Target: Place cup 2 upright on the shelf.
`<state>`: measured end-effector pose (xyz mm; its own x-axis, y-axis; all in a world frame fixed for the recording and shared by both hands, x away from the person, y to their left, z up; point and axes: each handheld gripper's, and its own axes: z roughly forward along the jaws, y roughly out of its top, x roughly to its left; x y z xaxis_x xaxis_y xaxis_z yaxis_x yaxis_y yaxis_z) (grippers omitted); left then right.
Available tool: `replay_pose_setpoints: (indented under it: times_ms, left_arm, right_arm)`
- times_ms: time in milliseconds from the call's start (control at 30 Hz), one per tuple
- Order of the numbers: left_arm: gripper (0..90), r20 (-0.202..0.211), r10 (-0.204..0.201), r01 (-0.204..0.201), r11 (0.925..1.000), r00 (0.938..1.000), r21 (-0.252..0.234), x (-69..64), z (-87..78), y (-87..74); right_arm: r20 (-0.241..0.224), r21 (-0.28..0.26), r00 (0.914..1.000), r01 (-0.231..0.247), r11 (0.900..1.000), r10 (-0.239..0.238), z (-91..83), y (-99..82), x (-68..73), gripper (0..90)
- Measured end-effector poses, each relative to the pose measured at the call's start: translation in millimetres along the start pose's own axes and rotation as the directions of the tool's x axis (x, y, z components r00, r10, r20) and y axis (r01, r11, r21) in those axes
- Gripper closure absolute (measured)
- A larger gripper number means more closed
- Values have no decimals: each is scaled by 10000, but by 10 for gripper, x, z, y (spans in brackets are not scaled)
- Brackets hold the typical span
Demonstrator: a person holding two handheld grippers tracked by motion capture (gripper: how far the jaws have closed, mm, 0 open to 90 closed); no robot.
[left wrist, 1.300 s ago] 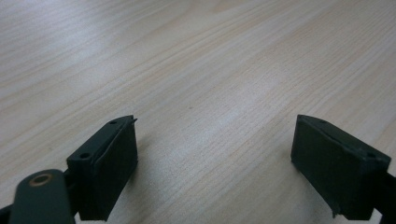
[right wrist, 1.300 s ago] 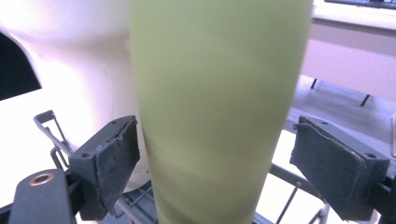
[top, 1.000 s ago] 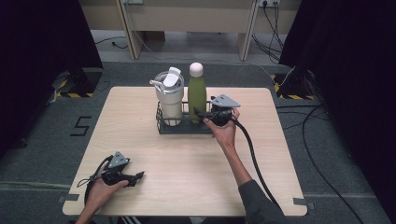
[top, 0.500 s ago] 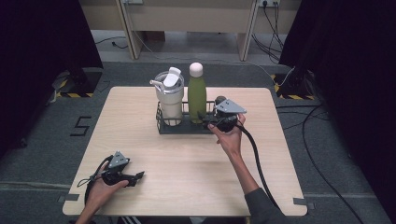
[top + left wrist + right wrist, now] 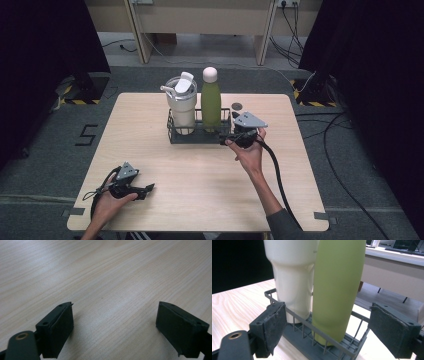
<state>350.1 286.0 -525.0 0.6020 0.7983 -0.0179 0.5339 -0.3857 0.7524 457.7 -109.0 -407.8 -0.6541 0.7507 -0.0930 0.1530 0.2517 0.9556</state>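
The right tool [image 5: 231,139], jaws apart, faced the green bottle [image 5: 337,290] in the wire rack [image 5: 317,340]; centring before clamping seemed wise. The left tool [image 5: 145,189] rested apart-jawed on the counter [image 5: 200,175].

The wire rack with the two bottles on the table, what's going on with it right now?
A person holds a gripper in each hand. The right gripper is at the near right end of the dark wire rack, jaws open and facing the green bottle and the white tumbler that stand upright in it. Nothing is gripped. The left gripper rests open near the table's front left corner, far from the rack.
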Motion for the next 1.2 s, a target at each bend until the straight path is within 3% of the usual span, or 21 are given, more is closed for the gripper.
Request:
replay_pose_setpoints:
  times_ms: [967, 1200]
  left_arm:
    - [139, -1, 6, -6, 10000, 10000, 9, 1, 0, 0]
    - [139, 11, 3, -3, 10000, 10000, 6, 0, 5, 4]
  right_arm:
    - [-239, 238, 9996, -119, 9996, 124, -267, -240, 89, 152]
    - [-586, 390, 9980, -224, 9990, 247, -314, -357, 147, 153]
